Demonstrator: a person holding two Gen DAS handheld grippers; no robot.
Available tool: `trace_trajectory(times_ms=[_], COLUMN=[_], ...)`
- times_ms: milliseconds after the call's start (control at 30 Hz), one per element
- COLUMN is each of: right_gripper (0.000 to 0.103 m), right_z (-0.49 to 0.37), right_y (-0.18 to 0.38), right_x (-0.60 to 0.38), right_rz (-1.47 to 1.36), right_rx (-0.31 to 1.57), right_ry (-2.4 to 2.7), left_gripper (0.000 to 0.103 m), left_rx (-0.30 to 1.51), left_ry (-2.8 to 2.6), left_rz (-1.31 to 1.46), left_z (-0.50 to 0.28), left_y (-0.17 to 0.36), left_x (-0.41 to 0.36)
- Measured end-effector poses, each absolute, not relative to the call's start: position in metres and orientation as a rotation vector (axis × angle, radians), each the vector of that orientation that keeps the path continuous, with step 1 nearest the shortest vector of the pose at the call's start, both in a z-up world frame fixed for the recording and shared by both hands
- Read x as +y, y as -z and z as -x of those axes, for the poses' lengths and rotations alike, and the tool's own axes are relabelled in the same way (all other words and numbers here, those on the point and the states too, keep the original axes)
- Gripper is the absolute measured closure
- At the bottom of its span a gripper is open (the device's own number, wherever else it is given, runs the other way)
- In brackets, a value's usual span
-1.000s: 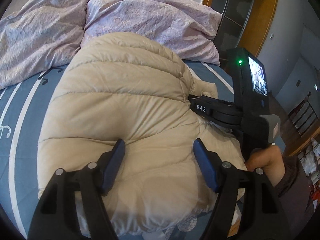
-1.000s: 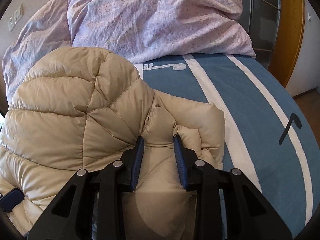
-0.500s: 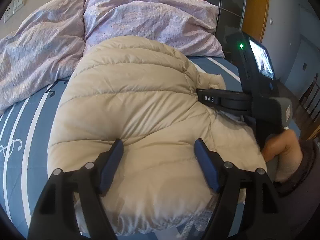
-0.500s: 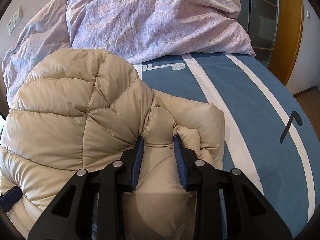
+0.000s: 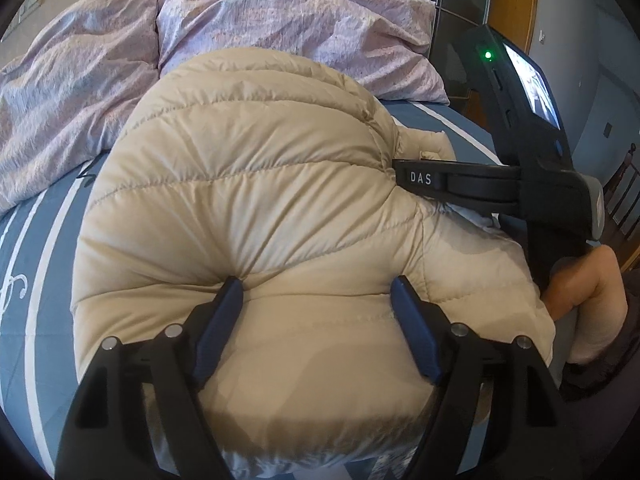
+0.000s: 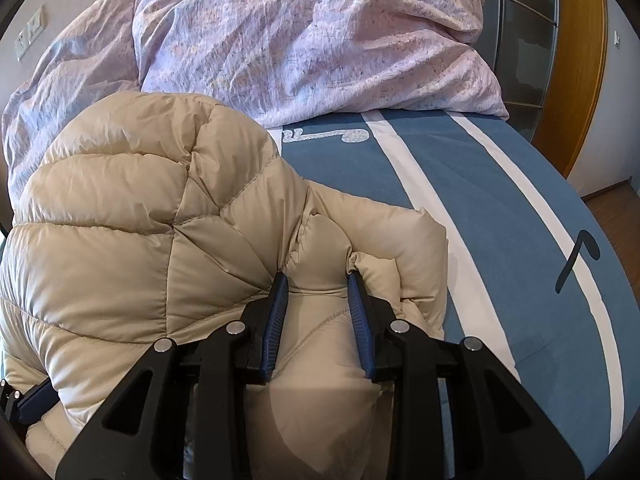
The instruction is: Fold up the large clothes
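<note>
A beige quilted puffer jacket (image 5: 256, 184) lies bunched in a thick mound on the blue striped bed (image 5: 36, 248). My left gripper (image 5: 316, 290) is wide open, its blue pads pressed against the jacket's near fold. My right gripper (image 6: 316, 276) is shut on a bunched fold of the jacket (image 6: 132, 216) at its right side. The right gripper also shows in the left wrist view (image 5: 412, 178), reaching in from the right. A corner of the left gripper shows at the lower left of the right wrist view (image 6: 28, 402).
Two crumpled lilac pillows (image 5: 280, 12) (image 6: 312, 36) lie at the head of the bed behind the jacket. Open blue sheet (image 6: 500, 208) lies right of the jacket. A wooden door frame (image 6: 576, 64) and floor are at the far right.
The left gripper has pushed in lower against the jacket's near fold, so the jacket fills more of its view. The right gripper has stayed shut on its fold, almost unmoved.
</note>
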State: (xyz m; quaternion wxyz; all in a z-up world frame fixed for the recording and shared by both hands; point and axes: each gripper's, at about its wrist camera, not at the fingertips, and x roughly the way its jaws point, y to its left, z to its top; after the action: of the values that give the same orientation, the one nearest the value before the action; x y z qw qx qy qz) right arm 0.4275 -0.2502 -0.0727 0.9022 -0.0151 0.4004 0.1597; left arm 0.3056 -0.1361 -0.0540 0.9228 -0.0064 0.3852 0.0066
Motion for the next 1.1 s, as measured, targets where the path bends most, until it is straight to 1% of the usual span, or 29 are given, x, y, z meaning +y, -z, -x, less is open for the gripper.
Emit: trace_trajectory(times_ms=[1100], right_gripper=[0.071], right_z=[-0.4276], right_y=[0.0745], right_x=[-0.2537], right_rz=[0.026], right_rx=[0.813], right_ry=[-0.339], left_gripper=[0.027], left_rx=[0.781], left_ry=[-0.029], left_rz=[0.007], left_z=[-0.3061], left_y=[0.0577], left_x=[-0.1381])
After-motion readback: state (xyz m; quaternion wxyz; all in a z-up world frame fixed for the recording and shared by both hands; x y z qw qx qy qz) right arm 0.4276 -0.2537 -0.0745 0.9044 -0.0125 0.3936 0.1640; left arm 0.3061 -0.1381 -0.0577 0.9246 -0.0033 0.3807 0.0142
